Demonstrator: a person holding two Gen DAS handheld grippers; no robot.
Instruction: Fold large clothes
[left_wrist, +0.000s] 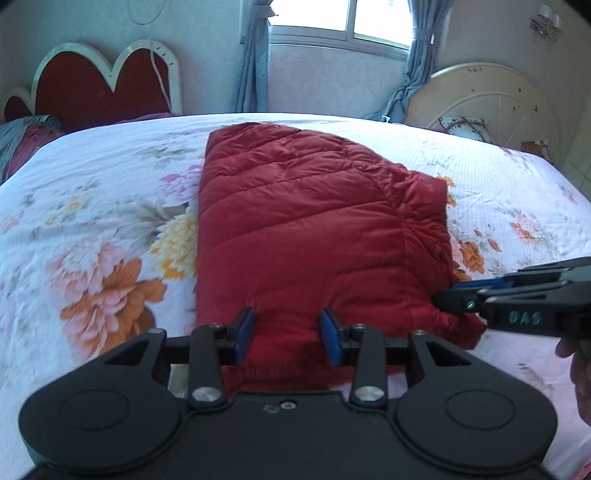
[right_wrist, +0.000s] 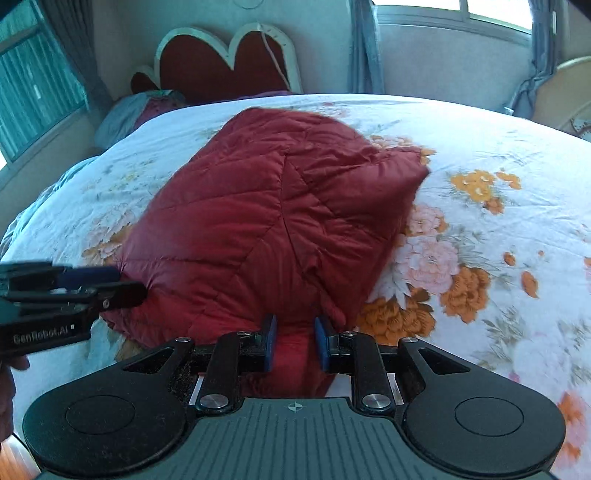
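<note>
A red quilted jacket (left_wrist: 314, 229) lies folded on the flowered bedspread (left_wrist: 110, 221), its near hem bunched toward me. My left gripper (left_wrist: 288, 332) is shut on the middle of that hem, with red fabric filling the gap between its blue pads. At the jacket's near right corner, my right gripper (left_wrist: 448, 295) clamps the fabric. In the right wrist view the jacket (right_wrist: 266, 221) spreads away from my right gripper (right_wrist: 294, 341), which pinches a red fold. There my left gripper (right_wrist: 125, 284) comes in from the left at the jacket's edge.
A heart-shaped red headboard (left_wrist: 92, 85) stands at the far left, with a bundle of bedding (left_wrist: 22, 144) below it. A round white panel (left_wrist: 480, 96) leans at the far right beside the curtains (left_wrist: 417, 66). A hand (left_wrist: 580, 369) shows at the right edge.
</note>
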